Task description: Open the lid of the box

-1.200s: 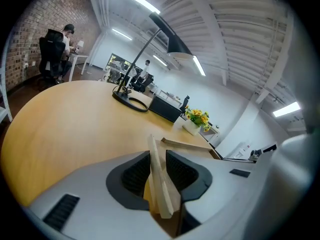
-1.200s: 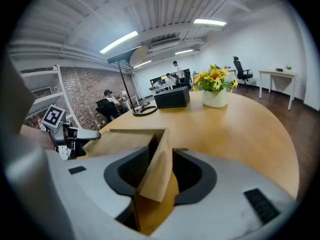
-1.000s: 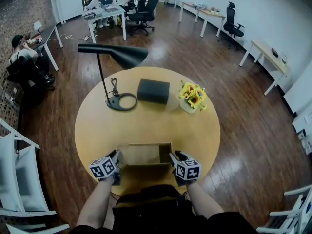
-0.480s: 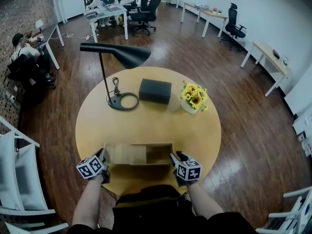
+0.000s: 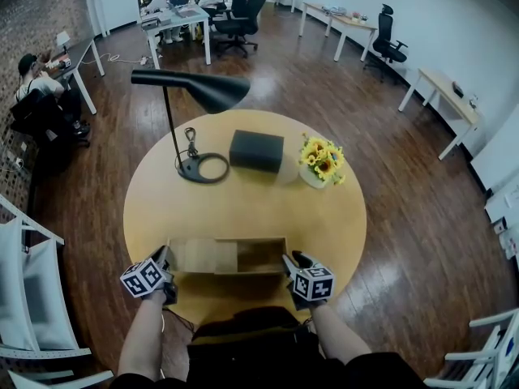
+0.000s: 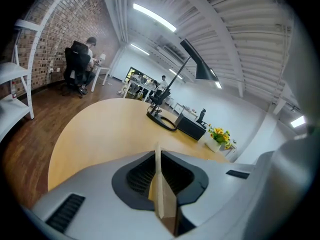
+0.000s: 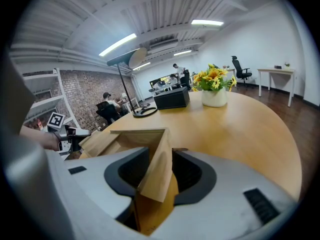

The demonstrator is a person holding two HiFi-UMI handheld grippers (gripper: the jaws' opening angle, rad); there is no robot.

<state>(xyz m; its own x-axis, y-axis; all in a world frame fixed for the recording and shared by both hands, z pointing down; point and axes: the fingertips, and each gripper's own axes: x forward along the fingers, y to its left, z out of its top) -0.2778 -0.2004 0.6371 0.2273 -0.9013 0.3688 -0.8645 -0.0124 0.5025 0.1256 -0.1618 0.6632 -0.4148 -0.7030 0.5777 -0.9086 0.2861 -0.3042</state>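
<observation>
Box [image 5: 263,256] is sitting at the near edge of the surface [image 5: 243,205], its sliding lid [image 5: 199,256] sticking out leftward. The left hand-held gripper [image 6: 159,184] is pinching the lid's end; the right hand-held gripper [image 7: 159,180] is clamping the box's right wall. Next move is likely drawing the lid farther left.

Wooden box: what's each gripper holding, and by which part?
The left gripper holds the lid by its left edge; the right gripper holds the box by its right wall.

head: steeply down | gripper views: tabletop-low, close on box [image 5: 261,256], facing across table [image 5: 243,205] | all share lamp [image 5: 207,91]
</observation>
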